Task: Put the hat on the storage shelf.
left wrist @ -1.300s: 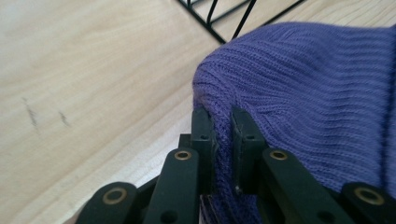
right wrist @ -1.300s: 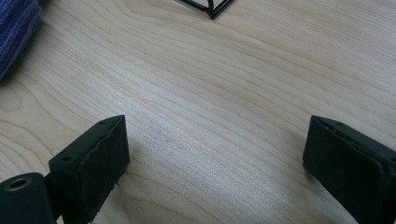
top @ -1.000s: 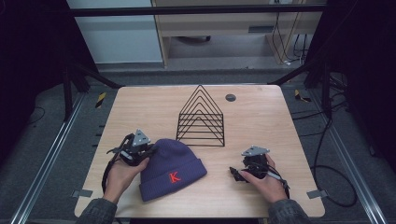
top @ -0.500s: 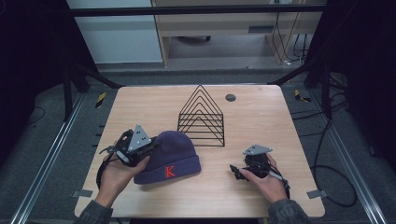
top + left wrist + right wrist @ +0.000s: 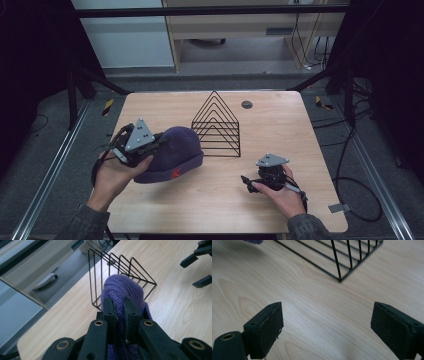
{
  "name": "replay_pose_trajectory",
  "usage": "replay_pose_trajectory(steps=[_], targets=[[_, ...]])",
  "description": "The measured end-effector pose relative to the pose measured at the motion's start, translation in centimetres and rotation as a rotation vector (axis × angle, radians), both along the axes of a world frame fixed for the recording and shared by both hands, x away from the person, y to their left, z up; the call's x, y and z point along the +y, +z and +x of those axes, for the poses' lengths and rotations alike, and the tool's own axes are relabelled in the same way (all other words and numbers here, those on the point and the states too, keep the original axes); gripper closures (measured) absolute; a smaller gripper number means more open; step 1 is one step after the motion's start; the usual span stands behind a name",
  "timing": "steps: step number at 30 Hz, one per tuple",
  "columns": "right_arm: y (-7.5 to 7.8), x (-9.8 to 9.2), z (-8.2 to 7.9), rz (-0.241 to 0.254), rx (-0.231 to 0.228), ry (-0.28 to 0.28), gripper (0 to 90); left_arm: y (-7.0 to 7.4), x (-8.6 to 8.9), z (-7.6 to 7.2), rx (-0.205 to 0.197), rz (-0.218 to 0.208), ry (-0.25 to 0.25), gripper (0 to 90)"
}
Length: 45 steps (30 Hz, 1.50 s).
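A purple knit beanie with a red mark lies on the left half of the wooden table. My left gripper is shut on its left edge and holds that side lifted off the wood. In the left gripper view the knit is pinched between the jaws of the left gripper. My right gripper hovers low over the front right of the table, open, with only bare wood between its jaws in the right gripper view. Its jaws have just been closing slightly.
A black wire rack shaped like a row of triangles stands mid-table, just right of the beanie; its corner lies ahead of the right gripper. A small dark disc sits near the far edge. Bare wood lies between the two hands.
The left hand has risen with the beanie's edge in its gripper, so the hat now hangs tilted off the table. The right hand has lifted slightly.
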State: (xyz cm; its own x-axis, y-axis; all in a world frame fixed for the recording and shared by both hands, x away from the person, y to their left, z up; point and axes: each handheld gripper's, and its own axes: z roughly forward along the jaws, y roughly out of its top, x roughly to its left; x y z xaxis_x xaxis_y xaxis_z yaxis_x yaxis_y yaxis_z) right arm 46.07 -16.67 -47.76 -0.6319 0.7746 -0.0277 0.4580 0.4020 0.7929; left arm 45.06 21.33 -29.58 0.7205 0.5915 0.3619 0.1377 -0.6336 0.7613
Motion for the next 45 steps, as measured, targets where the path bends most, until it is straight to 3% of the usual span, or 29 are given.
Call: replay_pose_trajectory(steps=[8, 10, 13, 21, 28, 30, 33, 35, 38, 45], targets=[[3.9, 4.3, -0.3, 0.078, -0.069, 0.108, 21.1, 3.8, 0.6, 0.4, -0.030, -0.004, -0.024, 82.0], [4.4, 4.8, -0.3, 0.082, -0.075, 0.120, 22.1, 4.2, 0.6, 0.4, -0.035, -0.007, -0.028, 82.0], [6.7, 6.5, -0.2, 0.080, -0.098, 0.191, 27.9, 5.0, 0.6, 0.2, -0.048, -0.015, -0.048, 82.0], [9.8, 9.0, 0.7, 0.063, -0.105, 0.267, 31.3, 6.9, 0.0, -0.3, -0.054, -0.042, -0.106, 82.0], [10.9, 9.7, 1.2, 0.091, -0.071, 0.321, 32.6, 7.4, -0.7, -0.2, -0.048, -0.061, -0.144, 81.9], [11.2, 9.8, 1.4, 0.101, -0.057, 0.344, 38.7, 7.5, -1.1, -0.2, -0.052, -0.058, -0.149, 81.9], [11.6, 9.7, 1.8, 0.093, -0.061, 0.356, 56.4, 7.6, -1.4, 0.2, -0.045, -0.065, -0.148, 81.8], [11.8, 9.3, 2.0, 0.102, -0.053, 0.352, 65.6, 7.7, -1.5, 0.5, -0.039, -0.076, -0.147, 81.8], [12.1, 8.8, 2.1, 0.108, -0.067, 0.337, 72.5, 7.7, -1.6, 1.2, -0.029, -0.101, -0.144, 81.8], [13.6, 7.3, 2.6, 0.101, -0.093, 0.296, 76.0, 8.7, -2.1, 3.3, -0.008, -0.162, -0.122, 81.6]])
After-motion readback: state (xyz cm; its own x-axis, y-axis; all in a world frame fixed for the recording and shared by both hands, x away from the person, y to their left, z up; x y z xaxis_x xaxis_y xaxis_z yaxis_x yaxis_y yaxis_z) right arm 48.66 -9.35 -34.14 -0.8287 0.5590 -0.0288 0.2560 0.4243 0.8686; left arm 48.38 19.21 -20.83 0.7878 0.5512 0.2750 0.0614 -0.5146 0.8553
